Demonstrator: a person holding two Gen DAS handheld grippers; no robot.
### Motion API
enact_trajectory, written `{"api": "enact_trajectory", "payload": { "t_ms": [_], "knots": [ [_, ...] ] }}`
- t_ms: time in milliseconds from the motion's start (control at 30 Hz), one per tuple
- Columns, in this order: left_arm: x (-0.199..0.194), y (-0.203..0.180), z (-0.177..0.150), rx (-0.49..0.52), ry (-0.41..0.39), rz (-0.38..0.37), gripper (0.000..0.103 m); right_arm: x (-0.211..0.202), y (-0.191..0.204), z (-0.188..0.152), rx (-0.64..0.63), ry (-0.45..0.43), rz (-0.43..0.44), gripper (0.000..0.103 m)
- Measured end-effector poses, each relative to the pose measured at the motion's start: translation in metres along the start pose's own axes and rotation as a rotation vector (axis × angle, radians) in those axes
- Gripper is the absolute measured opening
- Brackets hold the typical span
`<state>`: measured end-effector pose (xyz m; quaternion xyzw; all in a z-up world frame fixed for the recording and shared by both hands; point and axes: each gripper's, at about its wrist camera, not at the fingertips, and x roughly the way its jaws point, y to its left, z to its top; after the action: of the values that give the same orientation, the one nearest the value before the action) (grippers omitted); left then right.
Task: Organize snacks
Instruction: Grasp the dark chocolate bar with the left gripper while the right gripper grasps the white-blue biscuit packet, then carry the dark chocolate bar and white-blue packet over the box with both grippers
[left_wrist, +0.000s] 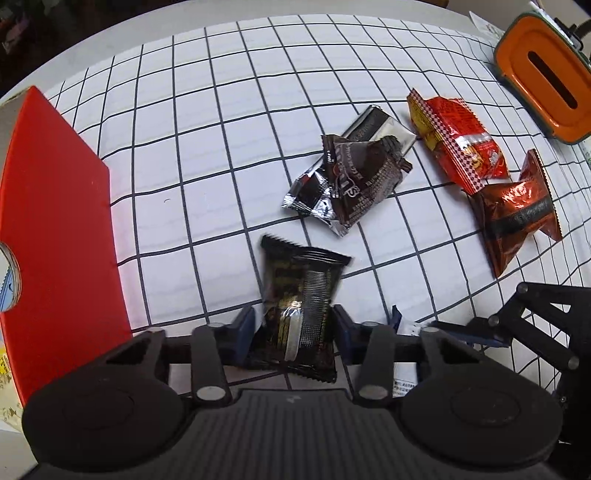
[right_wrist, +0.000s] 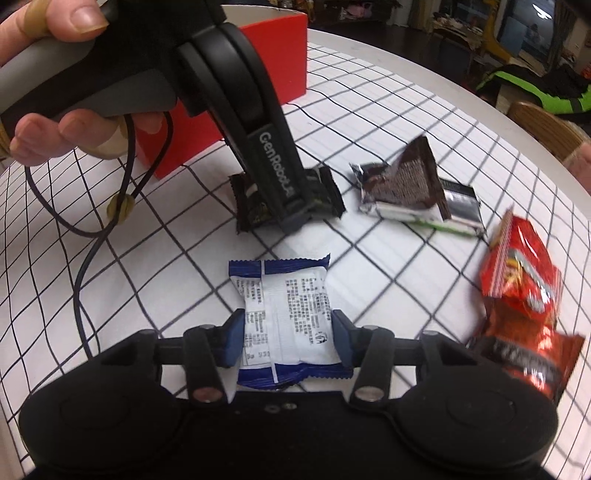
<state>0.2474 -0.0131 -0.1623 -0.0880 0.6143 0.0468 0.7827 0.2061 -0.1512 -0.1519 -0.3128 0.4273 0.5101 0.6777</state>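
A black snack packet lies on the checked tablecloth. My left gripper is shut on it, a blue pad touching each side. In the right wrist view this gripper points steeply down onto the same black packet, held by a person's hand. My right gripper is shut on a white and blue snack packet that lies flat, printed side up. A red box stands left of the black packet; it also shows behind the left gripper as the red box.
Two brown and silver packets overlap mid-table. To their right lie a red packet and a copper packet. An orange-lidded container sits at the far right. A black cable trails over the cloth.
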Motion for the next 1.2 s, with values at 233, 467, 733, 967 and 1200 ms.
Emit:
{"api": "enact_trajectory", "payload": {
  "t_ms": [233, 467, 733, 967, 1200],
  "knots": [
    [-0.007, -0.003, -0.005, 0.02, -0.024, 0.017, 0.031, -0.009, 0.001, -0.007, 0.075, -0.003, -0.047, 0.046],
    [-0.025, 0.001, -0.019, 0.013, -0.059, 0.01, 0.029, -0.028, -0.001, -0.008, 0.183, -0.031, -0.124, 0.046],
    [-0.053, 0.012, -0.032, -0.007, -0.094, -0.017, 0.028, -0.056, 0.008, 0.001, 0.288, -0.079, -0.143, 0.046],
    [-0.09, 0.021, -0.046, 0.0, -0.14, -0.037, 0.028, -0.08, 0.026, 0.013, 0.35, -0.109, -0.156, 0.046],
    [-0.129, 0.037, -0.056, 0.008, -0.198, -0.054, 0.028, -0.102, 0.046, 0.027, 0.361, -0.147, -0.164, 0.046]
  ]
}}
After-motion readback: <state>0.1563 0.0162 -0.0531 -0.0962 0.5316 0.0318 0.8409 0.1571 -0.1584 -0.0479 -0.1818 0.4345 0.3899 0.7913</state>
